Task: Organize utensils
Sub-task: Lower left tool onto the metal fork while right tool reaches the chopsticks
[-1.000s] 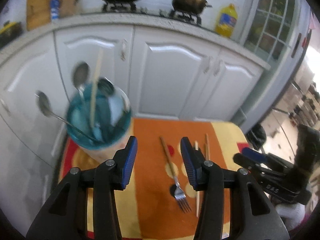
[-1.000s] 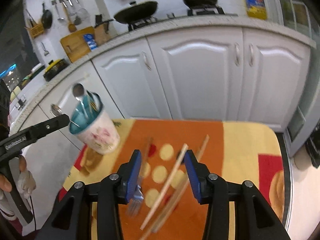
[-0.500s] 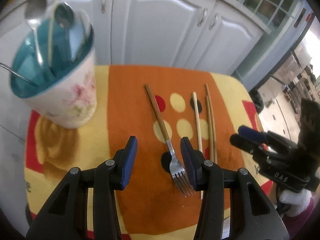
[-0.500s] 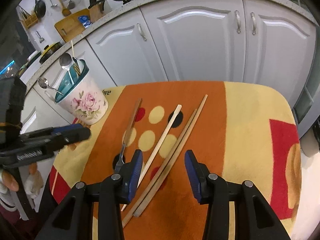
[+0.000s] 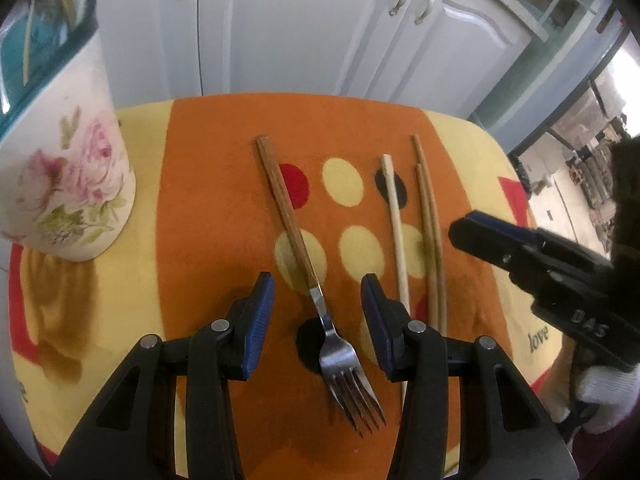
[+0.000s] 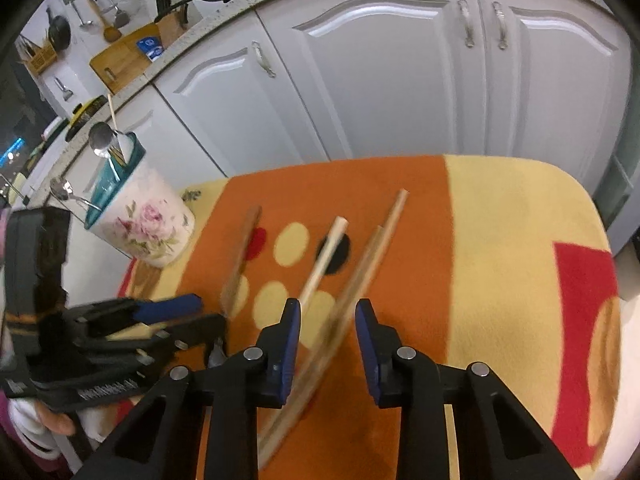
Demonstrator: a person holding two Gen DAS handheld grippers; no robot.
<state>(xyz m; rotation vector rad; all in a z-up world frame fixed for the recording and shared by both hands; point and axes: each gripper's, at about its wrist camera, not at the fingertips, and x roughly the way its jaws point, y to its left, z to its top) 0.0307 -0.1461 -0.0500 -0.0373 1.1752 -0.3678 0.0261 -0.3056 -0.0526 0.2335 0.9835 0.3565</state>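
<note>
The fork point(image 5: 320, 312) is being straddled on the tabletop point(image 5: 224, 184) by the spread left hand-held gripper point(image 5: 318, 304), while the paired chopsticks point(image 6: 352, 276) are being bracketed by the spread right hand-held gripper point(image 6: 324, 324). Flat, thin handles are risking being pinched with cloth, or being nudged aside; the holder cup point(image 5: 68, 184) is being left well apart.

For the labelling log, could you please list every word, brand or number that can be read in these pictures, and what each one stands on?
"love": on the yellow part of the tablecloth, by its right edge.
"DAS" (as it seems to read): white letters on the right gripper body.
White lettering on the left gripper body: too blurred to read.
Dark letters on the tablecloth beside the flowered holder: partly hidden, unreadable.
Blue packet on the counter: too small to read.
</note>
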